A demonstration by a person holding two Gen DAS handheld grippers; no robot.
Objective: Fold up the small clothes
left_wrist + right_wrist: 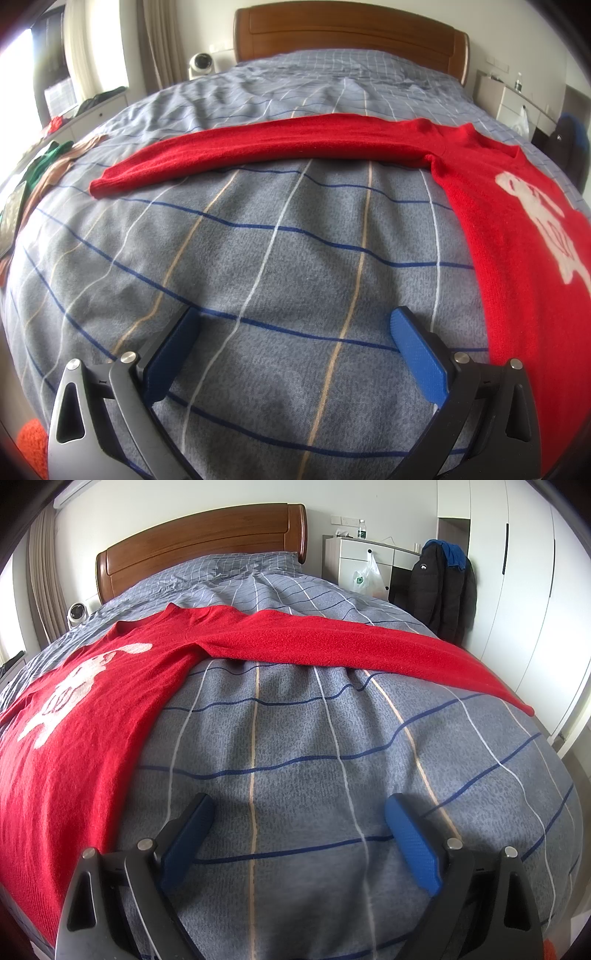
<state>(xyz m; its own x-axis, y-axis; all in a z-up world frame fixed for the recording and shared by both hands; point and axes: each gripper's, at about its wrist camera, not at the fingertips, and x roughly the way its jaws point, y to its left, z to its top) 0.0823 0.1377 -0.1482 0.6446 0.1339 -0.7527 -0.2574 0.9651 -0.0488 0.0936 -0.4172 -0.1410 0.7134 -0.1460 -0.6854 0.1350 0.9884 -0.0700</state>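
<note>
While the red sweater [517,229] lies spread, left gripper [291,321] and right gripper [299,805] wide apart, empty, above the plaid bedcover [258,240]

A home bedroom, shown by its furniture.

A bed [258,229] with a checked grey-blue cover is backed at 12 o'clock by a wooden headboard [351,37]; a white wardrobe [517,590] and a hung dark jacket [439,587] are seen at 2 o'clock, curtains [155,40] at 10 o'clock.

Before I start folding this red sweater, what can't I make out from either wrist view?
- Red sweater hem: cut off by the frame edge, both views.
- White motif: partly cropped, distorted.
- Sweater's back: against the bedspread.
- Each claw, left and right: absent from the other's view.
</note>
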